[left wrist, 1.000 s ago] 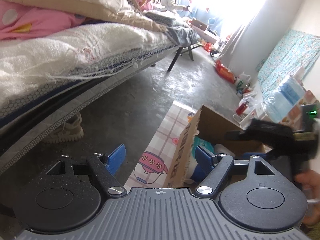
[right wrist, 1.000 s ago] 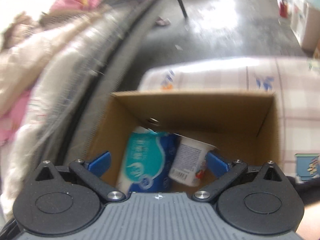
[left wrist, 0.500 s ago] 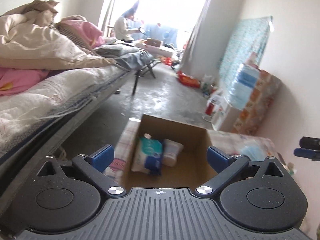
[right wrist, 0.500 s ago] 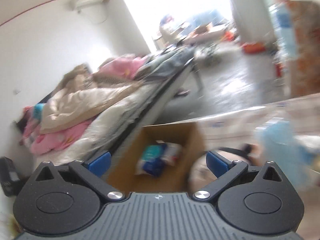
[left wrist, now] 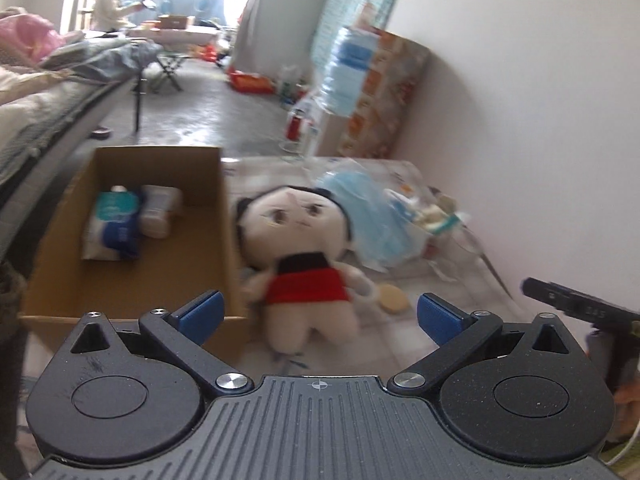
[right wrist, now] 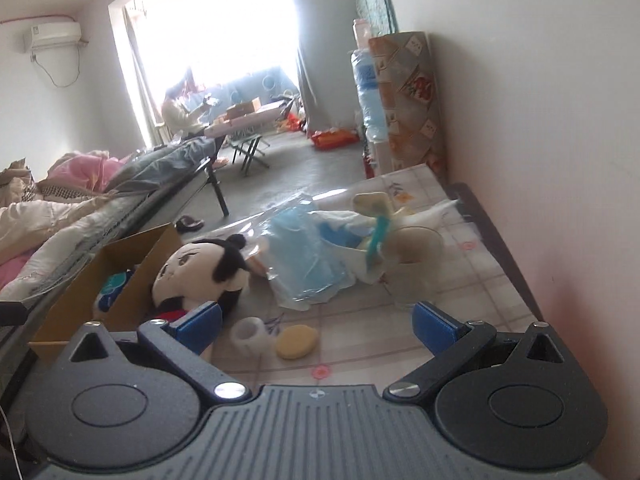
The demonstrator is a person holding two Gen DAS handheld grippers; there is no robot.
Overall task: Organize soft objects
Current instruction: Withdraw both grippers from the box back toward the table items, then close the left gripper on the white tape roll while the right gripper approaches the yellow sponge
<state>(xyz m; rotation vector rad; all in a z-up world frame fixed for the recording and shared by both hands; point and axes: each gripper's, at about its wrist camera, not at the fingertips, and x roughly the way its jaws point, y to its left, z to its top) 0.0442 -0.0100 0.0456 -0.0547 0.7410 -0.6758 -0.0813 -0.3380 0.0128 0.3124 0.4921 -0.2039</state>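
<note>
Two hand-held grippers face a patterned floor mat (right wrist: 460,280) strewn with soft things. The left hand-held gripper (left wrist: 318,314) has its blue fingertips (left wrist: 200,314) spread wide and opening further, with nothing pressed between them; through the gap lies a plush doll (left wrist: 304,248) on its back, black hair, red skirt, head away from the camera. The doll lies just beside the right wall of an open cardboard box (left wrist: 224,216), which holds a blue and white pack of tissues (left wrist: 114,226) and a white tube (left wrist: 158,212) next to it. Beyond the doll's head sits a pale blue bundle in clear plastic (left wrist: 362,216), blurred in this view. A small yellow round sponge (left wrist: 394,300) rests on the mat near the doll's arm.

The right hand-held gripper (right wrist: 316,322) also stands wide apart and holds nothing. Ahead of it lie the yellow sponge (right wrist: 298,342) and a white roll of tape (right wrist: 250,336), near each other. The doll (right wrist: 200,272) leans against the box (right wrist: 72,304), and the blue bundle (right wrist: 308,264) lies beside a heap of white and teal cloth things (right wrist: 376,224). A bed (right wrist: 60,220) with piled bedding runs along the left, and a person (right wrist: 178,112) sits far off by the bright window.
</note>
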